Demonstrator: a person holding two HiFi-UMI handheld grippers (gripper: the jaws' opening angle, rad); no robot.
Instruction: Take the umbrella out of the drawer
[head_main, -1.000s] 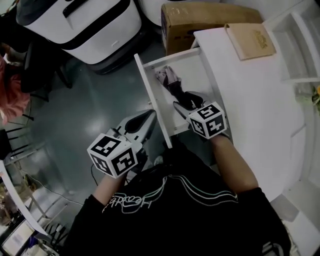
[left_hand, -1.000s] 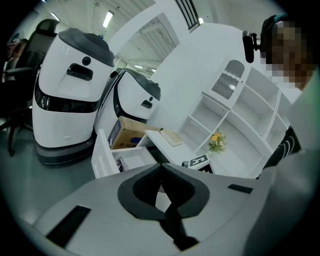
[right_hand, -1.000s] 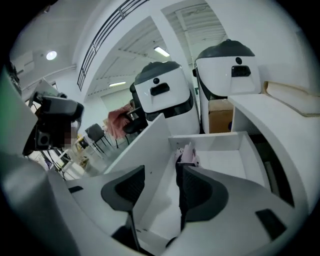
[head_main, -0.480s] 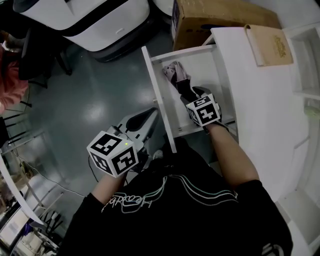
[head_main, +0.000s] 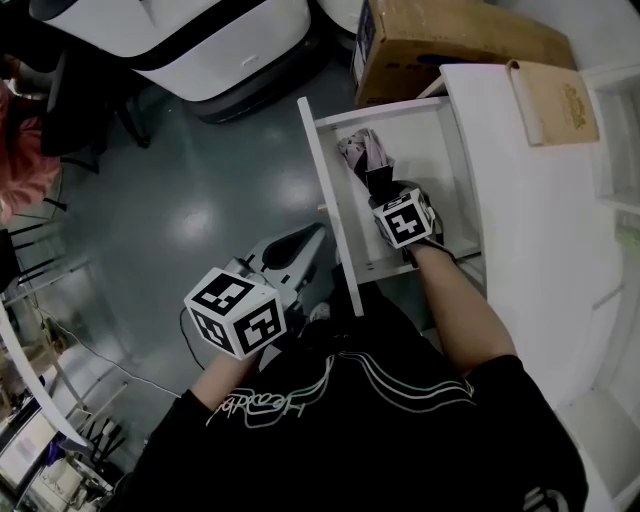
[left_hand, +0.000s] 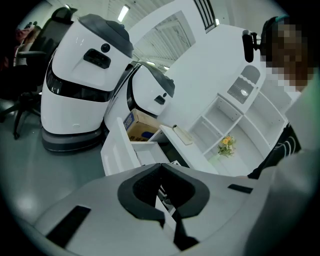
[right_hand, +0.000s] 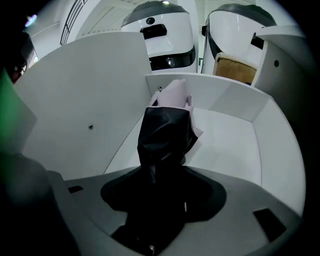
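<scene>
Upper centre, the open drawer (head_main: 445, 150) holds the umbrella (head_main: 362, 152) near its left wall, with bare room to the right. The right gripper (head_main: 390, 195) jaws pinch the umbrella's dark end. Lower left, outside the drawer, the left gripper (head_main: 300, 248) jaws are pressed together.

Open white drawer (head_main: 440, 170): we are holding our right gripper (head_main: 388, 192) inside it, over the dark end of the umbrella (head_main: 366, 156) lying near its left edge. Our left gripper (head_main: 305, 243) is hanging outside, over the floor (head_main: 200, 180).
</scene>
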